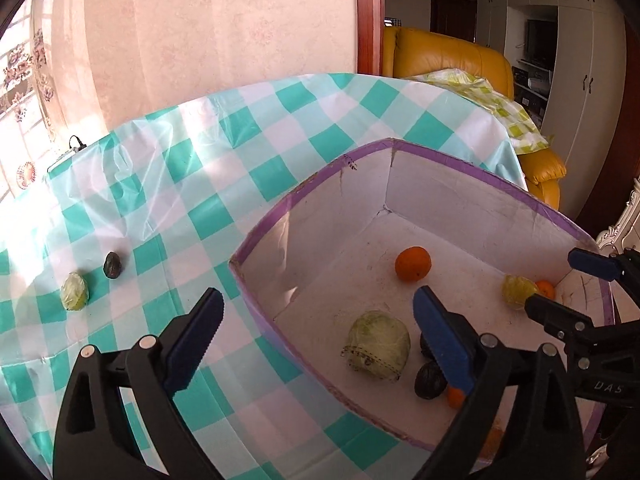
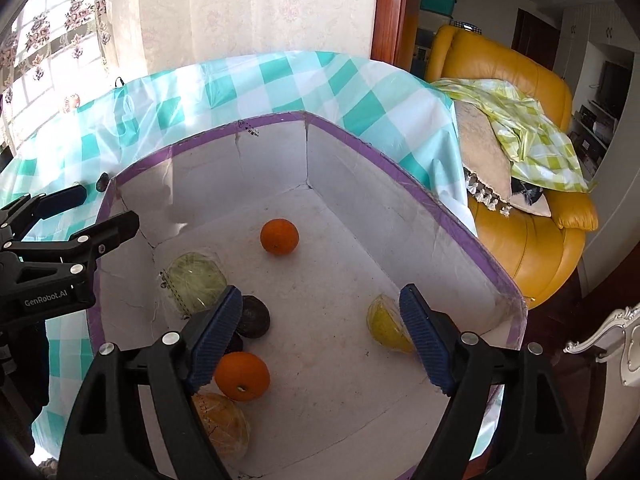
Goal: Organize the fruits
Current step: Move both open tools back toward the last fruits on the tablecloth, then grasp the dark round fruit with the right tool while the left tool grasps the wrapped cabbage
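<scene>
A white box with a purple rim [image 1: 280, 204] [image 2: 460, 236] stands on the checked table. Inside lie an orange [image 1: 413, 263] [image 2: 279, 236], a green wrapped fruit [image 1: 378, 343] [image 2: 196, 282], dark fruits [image 1: 429, 380] [image 2: 253, 317], a second orange [image 2: 241, 376], a yellow-green fruit [image 1: 518, 291] [image 2: 386, 326] and a wrapped orange-yellow fruit [image 2: 224, 424]. On the cloth left of the box lie a green fruit [image 1: 74, 291] and a dark fruit [image 1: 112, 265]. My left gripper [image 1: 320, 334] is open and empty over the box's left wall. My right gripper [image 2: 320, 336] is open and empty above the box.
The table carries a teal and white checked cloth [image 1: 224, 168]. A yellow leather armchair [image 2: 516, 128] with a green checked cloth stands beyond the table's right end. A wall and a curtained window are behind the table. The right gripper [image 1: 560, 284] shows in the left wrist view.
</scene>
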A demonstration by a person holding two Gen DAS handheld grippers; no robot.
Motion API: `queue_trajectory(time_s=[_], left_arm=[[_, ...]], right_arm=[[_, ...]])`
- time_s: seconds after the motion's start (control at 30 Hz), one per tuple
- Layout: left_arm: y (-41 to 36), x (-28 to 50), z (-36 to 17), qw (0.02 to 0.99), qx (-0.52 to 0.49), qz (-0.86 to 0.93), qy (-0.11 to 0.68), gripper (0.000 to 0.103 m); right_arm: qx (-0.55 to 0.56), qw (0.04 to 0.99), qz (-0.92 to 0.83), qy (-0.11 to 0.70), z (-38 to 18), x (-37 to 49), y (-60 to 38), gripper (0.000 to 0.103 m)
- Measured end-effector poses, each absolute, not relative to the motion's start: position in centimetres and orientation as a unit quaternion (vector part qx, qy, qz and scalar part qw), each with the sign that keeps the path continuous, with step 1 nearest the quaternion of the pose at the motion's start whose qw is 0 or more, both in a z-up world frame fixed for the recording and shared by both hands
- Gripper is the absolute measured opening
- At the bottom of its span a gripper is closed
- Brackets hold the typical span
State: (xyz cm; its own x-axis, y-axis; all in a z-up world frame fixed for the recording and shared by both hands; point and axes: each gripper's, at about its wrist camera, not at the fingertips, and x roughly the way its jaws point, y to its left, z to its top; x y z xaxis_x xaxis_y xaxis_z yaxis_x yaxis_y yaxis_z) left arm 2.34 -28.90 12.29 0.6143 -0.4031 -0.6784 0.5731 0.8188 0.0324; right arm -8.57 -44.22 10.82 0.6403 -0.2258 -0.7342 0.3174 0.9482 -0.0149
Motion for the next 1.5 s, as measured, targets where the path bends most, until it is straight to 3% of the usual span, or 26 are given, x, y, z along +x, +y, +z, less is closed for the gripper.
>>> queue_trajectory(time_s=[0.17, 0.33, 0.47, 0.73, 1.0, 1.4, 1.47, 1.5], left_arm=[[-21.4, 3.0, 12.0, 0.92, 0.061, -0.2, 0.332, 0.101], [-13.3, 5.4, 7.9, 0.916, 0.019, -0.08, 0.394, 0.101], [-7.0, 7.6, 4.1, 0.894, -0.025, 0.023, 0.446, 0.101], [0.6, 10.8, 0.5, 0.886, -0.092, 0.116, 0.438, 0.101], [0.3, 10.6, 0.4, 0.893, -0.087, 0.067, 0.436, 0.101], [-1.6, 11.1, -0.1, 0.884, -0.05, 0.095, 0.454, 0.101], [-1.8, 11.2, 0.0, 0.884, -0.05, 0.095, 0.454, 0.101], [-1.9, 11.1, 0.0, 0.884, -0.05, 0.096, 0.454, 0.101]], right_arm=[[0.085, 0.944, -0.11, 0.3, 14.5, -9.6, -41.5, 0.086], [0.068, 0.967, -0.019, 0.246, 16.2, -8.7, -34.8, 0.087], [0.054, 0.961, 0.058, 0.265, 15.0, -5.7, -28.0, 0.087], [0.007, 0.953, 0.029, 0.303, 10.0, 4.1, -20.5, 0.087], [-0.013, 0.926, 0.02, 0.377, 4.8, 17.2, -17.3, 0.086], [-0.067, 0.902, 0.039, 0.425, 1.1, 28.1, -12.7, 0.067], [-0.056, 0.902, 0.05, 0.426, 1.1, 28.4, -12.9, 0.058], [-0.054, 0.902, 0.057, 0.424, 1.1, 28.3, -12.9, 0.048]])
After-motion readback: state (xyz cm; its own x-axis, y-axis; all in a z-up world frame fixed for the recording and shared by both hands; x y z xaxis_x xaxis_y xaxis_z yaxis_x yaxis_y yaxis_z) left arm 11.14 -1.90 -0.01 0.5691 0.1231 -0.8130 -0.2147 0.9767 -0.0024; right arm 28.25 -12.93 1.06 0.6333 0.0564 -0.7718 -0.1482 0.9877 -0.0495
